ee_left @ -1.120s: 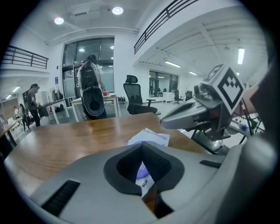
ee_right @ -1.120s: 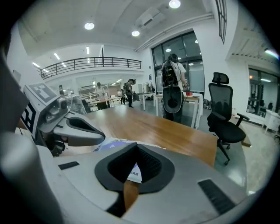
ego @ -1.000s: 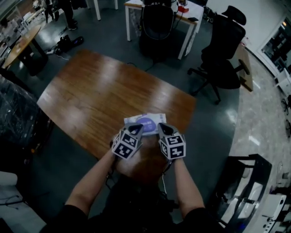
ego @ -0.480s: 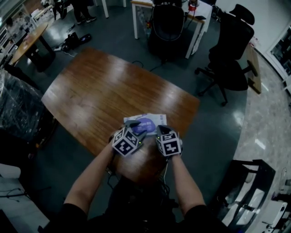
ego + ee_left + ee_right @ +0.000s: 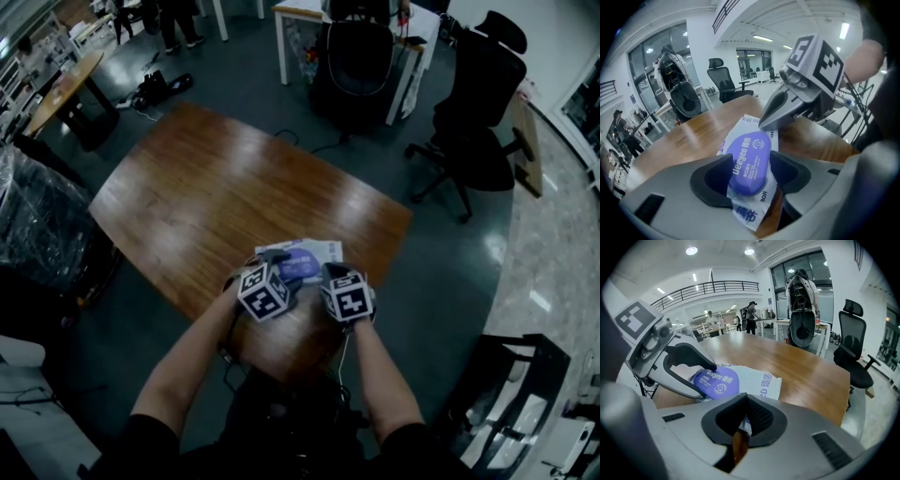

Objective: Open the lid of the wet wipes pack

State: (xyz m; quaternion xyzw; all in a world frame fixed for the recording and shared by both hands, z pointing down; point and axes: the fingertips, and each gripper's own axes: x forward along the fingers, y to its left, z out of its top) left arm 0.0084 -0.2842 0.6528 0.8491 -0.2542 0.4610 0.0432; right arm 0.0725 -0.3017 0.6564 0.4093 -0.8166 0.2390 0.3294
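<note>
The grey L claw (image 5: 751, 174) is opening. Its 2 dark pads (image 5: 712, 182) are wide apart, & the purple oval plastic lid (image 5: 749, 157) sits right btw them, w/ neither pad pressing on it. The lid lies flat on top of the white soft wet wipes pack (image 5: 761, 380). The pack is under the tips of both claws & a bit in front of them. It lies on the shiny brown wooden table (image 5: 216, 187), near the table edge closest to the person. The grey R claw (image 5: 746, 399) has its tips together. The tips rest on the pack's edge, just past the far end of the lid as the L claw sees it. Can't tell if they nip a bit of the wrapper. The 2 claws sit side by side, close, both tipped down at the pack. Each has a black & white marker cube (image 5: 265, 292) at its back end. Behind the cubes are the person's bare arms (image 5: 187, 366). Far past the claws, beyond the table, stands a black office chair (image 5: 473, 103).
</note>
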